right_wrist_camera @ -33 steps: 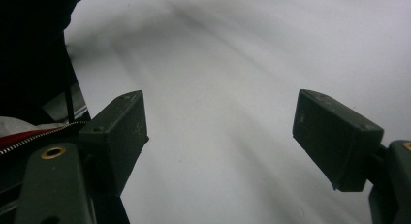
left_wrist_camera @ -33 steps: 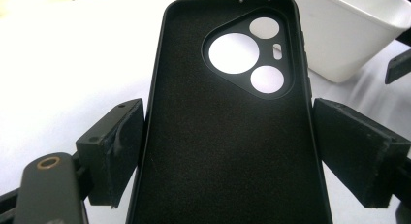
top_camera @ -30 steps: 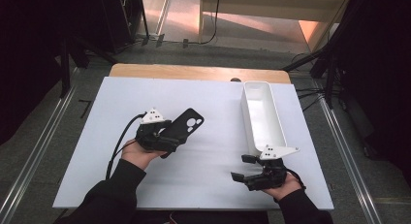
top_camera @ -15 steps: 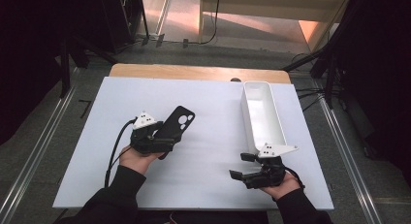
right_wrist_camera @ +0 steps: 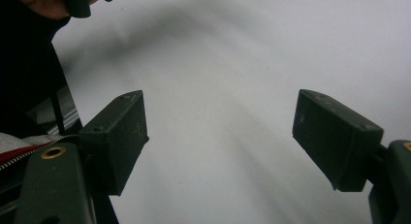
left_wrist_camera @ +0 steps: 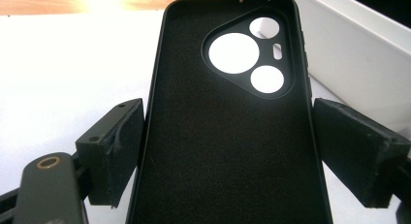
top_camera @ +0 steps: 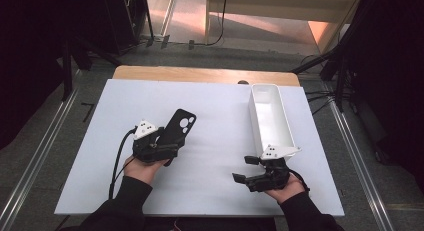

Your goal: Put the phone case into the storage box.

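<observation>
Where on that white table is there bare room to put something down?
The far-left stretch of the table, beyond the phone case, is bare, as is the middle strip between the case and the white bin. It's tighter around the right gripper, just below the bin.

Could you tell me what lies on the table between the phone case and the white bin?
Nothing: in the high view the white table is bare between the phone case and the bin.

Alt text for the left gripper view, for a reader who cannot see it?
A black phone case, inner side up with three camera cutouts, sits gripped between the left gripper pads over a white table; a white bin stands behind.
</observation>
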`<action>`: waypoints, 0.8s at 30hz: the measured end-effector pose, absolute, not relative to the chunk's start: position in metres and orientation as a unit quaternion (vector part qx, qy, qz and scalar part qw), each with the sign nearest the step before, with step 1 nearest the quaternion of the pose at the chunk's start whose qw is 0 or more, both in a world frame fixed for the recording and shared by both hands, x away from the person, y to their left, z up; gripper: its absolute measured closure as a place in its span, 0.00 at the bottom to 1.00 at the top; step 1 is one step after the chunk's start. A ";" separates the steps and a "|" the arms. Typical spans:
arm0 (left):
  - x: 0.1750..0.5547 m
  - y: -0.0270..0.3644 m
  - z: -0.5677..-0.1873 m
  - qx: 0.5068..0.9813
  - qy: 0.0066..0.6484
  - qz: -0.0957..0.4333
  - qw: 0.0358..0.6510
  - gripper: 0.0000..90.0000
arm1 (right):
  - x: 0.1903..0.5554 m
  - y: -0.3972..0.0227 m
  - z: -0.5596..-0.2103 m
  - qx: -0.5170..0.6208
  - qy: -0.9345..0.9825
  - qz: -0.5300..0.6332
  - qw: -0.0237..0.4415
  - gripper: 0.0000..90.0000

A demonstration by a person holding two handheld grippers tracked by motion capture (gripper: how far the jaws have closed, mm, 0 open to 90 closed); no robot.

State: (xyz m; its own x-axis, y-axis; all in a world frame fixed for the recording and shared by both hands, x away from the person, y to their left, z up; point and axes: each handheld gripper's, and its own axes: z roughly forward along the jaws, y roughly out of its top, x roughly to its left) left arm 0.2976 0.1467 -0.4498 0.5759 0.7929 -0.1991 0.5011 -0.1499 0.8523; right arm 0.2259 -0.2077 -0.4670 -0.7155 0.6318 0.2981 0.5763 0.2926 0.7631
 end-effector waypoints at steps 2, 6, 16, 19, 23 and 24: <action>0.297 0.146 -0.451 0.741 0.438 0.150 0.486 0.16 | 0.227 -0.207 -0.466 0.378 0.802 0.462 0.032 0.21; 0.296 0.145 -0.454 0.732 0.450 0.142 0.491 0.16 | 0.229 -0.205 -0.463 0.383 0.796 0.468 0.032 0.21; 0.298 0.142 -0.458 0.714 0.466 0.150 0.501 0.16 | 0.236 -0.198 -0.455 0.396 0.792 0.463 0.041 0.21; 0.297 0.140 -0.460 0.712 0.468 0.152 0.501 0.16 | 0.238 -0.197 -0.453 0.405 0.786 0.466 0.042 0.21; 0.296 0.138 -0.462 0.710 0.469 0.151 0.502 0.16 | 0.241 -0.194 -0.449 0.408 0.782 0.469 0.045 0.21; 0.296 0.137 -0.462 0.708 0.470 0.153 0.504 0.16 | 0.242 -0.194 -0.447 0.409 0.782 0.469 0.044 0.21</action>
